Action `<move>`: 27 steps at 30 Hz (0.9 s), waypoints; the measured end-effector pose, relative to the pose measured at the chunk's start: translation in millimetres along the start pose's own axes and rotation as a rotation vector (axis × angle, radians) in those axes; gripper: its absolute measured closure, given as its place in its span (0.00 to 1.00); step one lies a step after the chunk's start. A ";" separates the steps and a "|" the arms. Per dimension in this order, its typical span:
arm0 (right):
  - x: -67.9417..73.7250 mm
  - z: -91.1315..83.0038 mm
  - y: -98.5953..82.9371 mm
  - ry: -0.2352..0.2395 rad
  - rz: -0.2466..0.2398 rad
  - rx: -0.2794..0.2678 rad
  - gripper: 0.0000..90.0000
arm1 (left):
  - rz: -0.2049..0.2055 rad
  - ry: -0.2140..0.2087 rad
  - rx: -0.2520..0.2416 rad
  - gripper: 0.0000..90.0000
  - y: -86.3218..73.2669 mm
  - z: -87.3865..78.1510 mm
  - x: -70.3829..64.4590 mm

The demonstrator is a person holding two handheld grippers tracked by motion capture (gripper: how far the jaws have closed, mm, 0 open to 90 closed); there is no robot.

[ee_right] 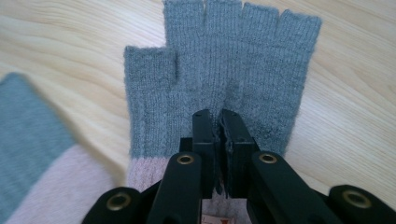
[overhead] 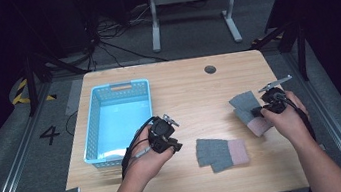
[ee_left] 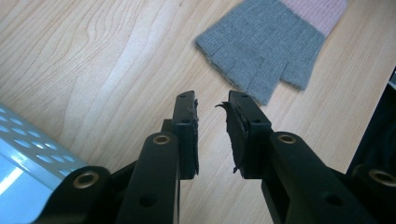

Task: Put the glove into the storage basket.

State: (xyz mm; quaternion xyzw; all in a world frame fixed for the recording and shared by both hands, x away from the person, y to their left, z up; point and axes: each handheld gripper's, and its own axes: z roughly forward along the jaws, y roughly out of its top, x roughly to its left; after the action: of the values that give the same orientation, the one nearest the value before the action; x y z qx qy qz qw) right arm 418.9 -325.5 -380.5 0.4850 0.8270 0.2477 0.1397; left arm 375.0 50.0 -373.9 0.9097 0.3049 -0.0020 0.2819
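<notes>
Wooden counter [overhead: 188, 93] carries two gloves. Right gripper [ee_right: 218, 122] pinches the far glove [ee_right: 224, 70] at its palm; left gripper [ee_left: 211, 108] waits parted, empty. That shallow pinch could slip during lifting.

On the wooden bench [overhead: 182, 89] a light blue basket [overhead: 94, 132] stands at the left. The left gripper [overhead: 178, 147] hovers just beside its near right corner. One grey fingerless glove [overhead: 217, 152] lies near the front edge; the right gripper [overhead: 253, 112] sits on a second glove [overhead: 244, 104].
</notes>
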 end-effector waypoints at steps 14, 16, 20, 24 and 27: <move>44.6 -33.5 7.4 0.133 -0.155 -0.030 0.96 | 0.002 -0.004 -0.001 0.81 0.0 -0.4 -1.2; 48.4 -35.7 7.9 0.148 -0.176 -0.032 0.96 | 0.002 -0.004 -0.001 0.81 0.1 -0.4 -1.1; 57.6 -39.7 9.0 0.170 -0.211 -0.023 0.96 | 0.002 -0.005 0.001 0.81 0.2 0.3 -1.3; 64.3 -41.0 10.1 0.191 -0.241 -0.020 0.96 | 0.003 -0.018 0.001 0.83 0.5 0.3 -1.8; 69.0 -41.7 10.5 0.201 -0.268 -0.016 0.95 | 0.007 -0.021 0.004 0.83 0.8 0.8 -1.5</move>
State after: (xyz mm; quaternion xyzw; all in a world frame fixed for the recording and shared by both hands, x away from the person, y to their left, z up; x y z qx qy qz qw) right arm 373.1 -272.5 -339.2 0.3420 0.8921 0.2807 0.0919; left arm 374.3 48.3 -373.9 0.9112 0.2988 -0.0112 0.2833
